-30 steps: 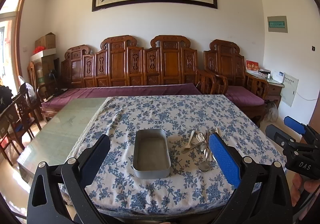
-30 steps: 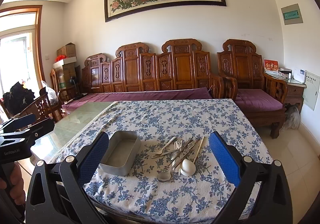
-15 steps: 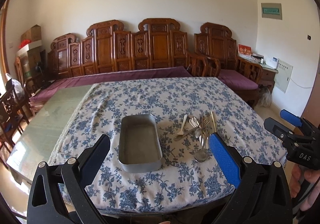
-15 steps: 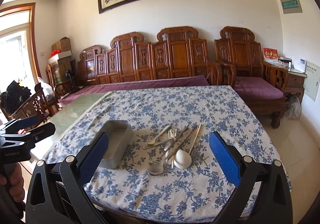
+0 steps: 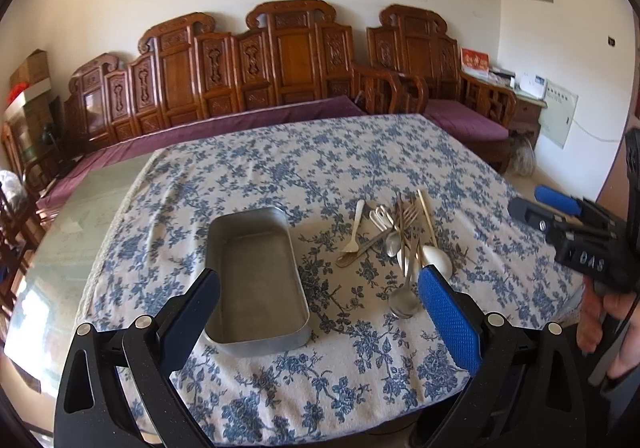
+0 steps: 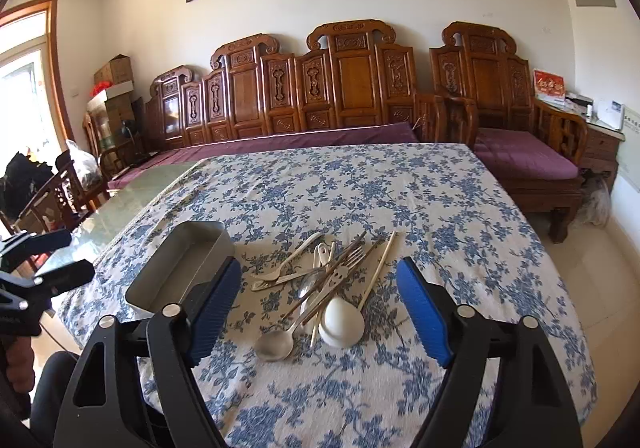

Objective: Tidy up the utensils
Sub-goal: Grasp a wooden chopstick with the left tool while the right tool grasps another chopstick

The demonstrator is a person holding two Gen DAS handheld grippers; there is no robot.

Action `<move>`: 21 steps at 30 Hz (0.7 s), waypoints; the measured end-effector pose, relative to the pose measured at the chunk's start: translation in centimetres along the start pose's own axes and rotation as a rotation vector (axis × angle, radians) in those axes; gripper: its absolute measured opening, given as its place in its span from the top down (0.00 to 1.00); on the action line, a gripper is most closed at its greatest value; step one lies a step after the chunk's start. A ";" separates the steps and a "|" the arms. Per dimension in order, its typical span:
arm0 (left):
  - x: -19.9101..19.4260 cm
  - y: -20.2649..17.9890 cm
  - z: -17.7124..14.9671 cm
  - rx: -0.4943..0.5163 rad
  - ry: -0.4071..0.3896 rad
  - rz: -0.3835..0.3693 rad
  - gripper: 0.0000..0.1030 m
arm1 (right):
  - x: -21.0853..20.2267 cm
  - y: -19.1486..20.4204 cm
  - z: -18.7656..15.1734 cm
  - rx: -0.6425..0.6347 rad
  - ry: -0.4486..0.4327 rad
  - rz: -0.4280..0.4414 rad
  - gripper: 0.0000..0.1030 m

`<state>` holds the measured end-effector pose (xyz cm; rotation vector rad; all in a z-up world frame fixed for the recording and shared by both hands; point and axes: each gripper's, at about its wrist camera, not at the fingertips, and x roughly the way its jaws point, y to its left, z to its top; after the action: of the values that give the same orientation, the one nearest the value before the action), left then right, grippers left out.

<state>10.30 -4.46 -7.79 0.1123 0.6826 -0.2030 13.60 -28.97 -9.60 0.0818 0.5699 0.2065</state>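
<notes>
While the metal tin sits empty on the floral tablecloth, the utensil pile lies just right of it, apart. With jaws spread and pinching nothing, the left gripper hovers near the tin. The right gripper, jaws just narrowed but spread, frames the pile's near end without touching.

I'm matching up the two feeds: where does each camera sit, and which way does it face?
Left wrist: on the left tool, angled down at the metal tin; its own open fingers show, plus the right tool and a hand.
Right wrist: on the right tool, aimed at the utensil pile; the left tool shows at the left edge.
Shared: tin, utensils, floral tablecloth, wooden sofa.
</notes>
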 end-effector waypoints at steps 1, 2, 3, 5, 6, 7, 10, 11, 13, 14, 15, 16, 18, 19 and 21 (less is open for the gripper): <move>0.5 -0.1 0.0 0.001 0.008 -0.007 0.07 | 0.7 -0.5 0.0 0.002 0.003 -0.007 0.22; 1.1 -0.2 0.0 0.002 0.019 -0.014 0.07 | 1.3 -0.9 0.0 0.005 0.009 -0.009 0.22; 1.8 -0.4 0.0 0.008 0.031 -0.019 0.07 | 1.9 -1.3 -0.1 0.008 0.016 -0.012 0.23; 2.9 -0.8 0.1 0.021 0.048 -0.023 0.08 | 3.1 -2.0 -0.4 0.011 0.032 -0.019 0.24; 3.4 -1.1 0.0 0.028 0.056 -0.028 0.09 | 3.7 -2.3 -0.5 0.012 0.041 -0.023 0.25; 4.2 -1.4 0.0 0.035 0.070 -0.041 0.11 | 4.4 -2.6 -0.8 0.012 0.053 -0.026 0.25; 6.3 -2.5 -0.2 0.055 0.118 -0.079 0.18 | 6.1 -3.2 -1.8 0.012 0.089 -0.025 0.29; 7.0 -2.8 -0.2 0.063 0.132 -0.091 0.20 | 6.7 -3.4 -2.3 0.010 0.103 -0.024 0.29; 8.5 -3.6 -0.5 0.074 0.161 -0.110 0.24 | 7.5 -3.7 -2.9 0.012 0.124 -0.022 0.30; 9.2 -3.9 -0.6 0.078 0.177 -0.118 0.27 | 7.8 -3.9 -3.2 0.013 0.133 -0.020 0.31; 10.3 -4.4 -0.8 0.084 0.199 -0.131 0.29 | 8.1 -4.1 -3.5 0.014 0.140 -0.020 0.31; 11.0 -4.8 -1.0 0.088 0.214 -0.139 0.31 | 8.2 -4.2 -3.7 0.015 0.145 -0.020 0.31; 12.7 -5.6 -1.3 0.102 0.245 -0.147 0.35 | 8.7 -4.6 -4.1 0.011 0.159 -0.028 0.32; 13.2 -5.8 -1.5 0.107 0.252 -0.148 0.35 | 8.9 -4.8 -4.3 0.010 0.166 -0.030 0.32; 14.4 -6.4 -1.6 0.118 0.264 -0.148 0.37 | 9.4 -5.0 -4.8 0.009 0.181 -0.033 0.32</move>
<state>18.80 -12.61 -18.46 0.2039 0.9431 -0.3749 19.56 -31.72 -19.22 0.0629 0.7518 0.1801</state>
